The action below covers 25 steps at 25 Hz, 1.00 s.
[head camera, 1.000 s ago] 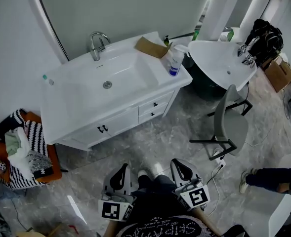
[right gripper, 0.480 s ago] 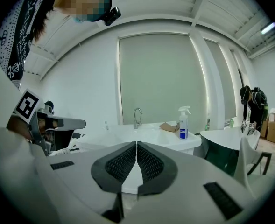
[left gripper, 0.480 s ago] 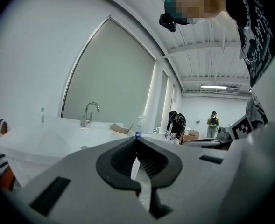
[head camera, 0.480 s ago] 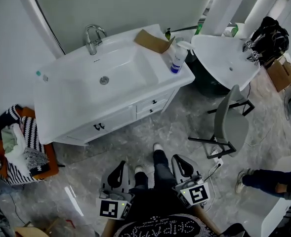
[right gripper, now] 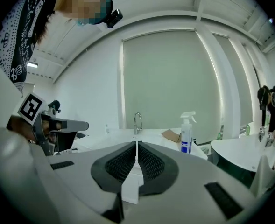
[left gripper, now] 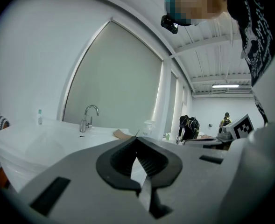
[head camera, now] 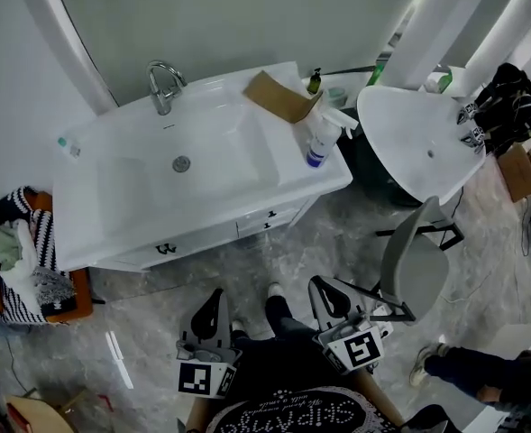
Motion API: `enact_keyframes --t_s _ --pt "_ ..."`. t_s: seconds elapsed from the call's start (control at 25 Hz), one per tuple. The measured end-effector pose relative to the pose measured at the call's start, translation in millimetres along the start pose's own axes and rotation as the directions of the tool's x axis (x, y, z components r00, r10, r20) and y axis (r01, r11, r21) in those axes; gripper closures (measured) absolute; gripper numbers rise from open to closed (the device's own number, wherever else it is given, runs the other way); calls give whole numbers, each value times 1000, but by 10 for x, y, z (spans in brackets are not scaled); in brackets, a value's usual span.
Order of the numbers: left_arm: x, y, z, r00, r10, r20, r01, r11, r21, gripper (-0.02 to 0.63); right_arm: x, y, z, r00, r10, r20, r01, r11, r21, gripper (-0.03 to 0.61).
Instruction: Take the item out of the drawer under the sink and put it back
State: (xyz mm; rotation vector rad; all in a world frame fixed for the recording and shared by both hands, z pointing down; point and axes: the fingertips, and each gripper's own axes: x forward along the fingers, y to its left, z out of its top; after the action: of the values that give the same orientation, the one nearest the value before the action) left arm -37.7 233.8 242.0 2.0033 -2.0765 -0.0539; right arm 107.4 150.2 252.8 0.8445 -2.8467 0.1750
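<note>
Zero steps done, judging by how things lie. Both drawers (head camera: pixel 268 219) under the sink (head camera: pixel 211 152) are shut. They sit at the right end of the cabinet front. The item is presumably inside one of them and shows in no view. All of it is left: step up, pull a drawer, lift the item out, put it back, close.

Your left gripper (head camera: pixel 215 298) and right gripper (head camera: pixel 325 287) are held low in front of you, well apart from the cabinet and pointing toward it. In the left gripper view the jaws meet at the tips with nothing between them. The right gripper view shows the same: pads closed on each other, empty. You'll likely have to open one to take a drawer knob.

Worktop (head camera: pixel 80 215): white, mostly bare.
- Tap (head camera: pixel 161 87) at the back edge.
- Cardboard piece (head camera: pixel 279 96) at the back right corner.
- Spray bottle (head camera: pixel 317 141) at the right edge.
- Small bottle (head camera: pixel 64 145) at the left edge.

Room:
- Grey marbled floor (head camera: pixel 274 255); I see nothing on it between you and the drawers.
- Grey chair (head camera: pixel 409 264) to your right, near the right gripper.
- White round table (head camera: pixel 409 133) beyond the chair.
- Striped cloth pile (head camera: pixel 22 260) left of the cabinet.
- Another person's legs (head camera: pixel 463 373) at the lower right.
</note>
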Motion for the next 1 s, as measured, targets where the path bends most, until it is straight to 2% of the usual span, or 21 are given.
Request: enact_keyframes --t_s 0.2,0.4,0.64,0.8,1.0 --pt "304 -105 78 998 57 38 -57 998 -4 614 146 -346 73 998 65 7 -65 998 -13 558" --pt "418 -110 55 995 95 32 -94 995 -18 614 287 -529 15 996 93 -11 -93 996 -13 558" --pt "475 12 122 995 95 32 -95 995 -6 614 449 -484 11 993 115 5 -115 993 5 558" --pt "486 102 200 998 66 15 -66 998 18 614 499 -385 161 995 92 32 -93 996 10 558" --pt "522 167 248 999 27 17 -28 999 23 614 498 -330 167 999 53 11 -53 998 18 558"
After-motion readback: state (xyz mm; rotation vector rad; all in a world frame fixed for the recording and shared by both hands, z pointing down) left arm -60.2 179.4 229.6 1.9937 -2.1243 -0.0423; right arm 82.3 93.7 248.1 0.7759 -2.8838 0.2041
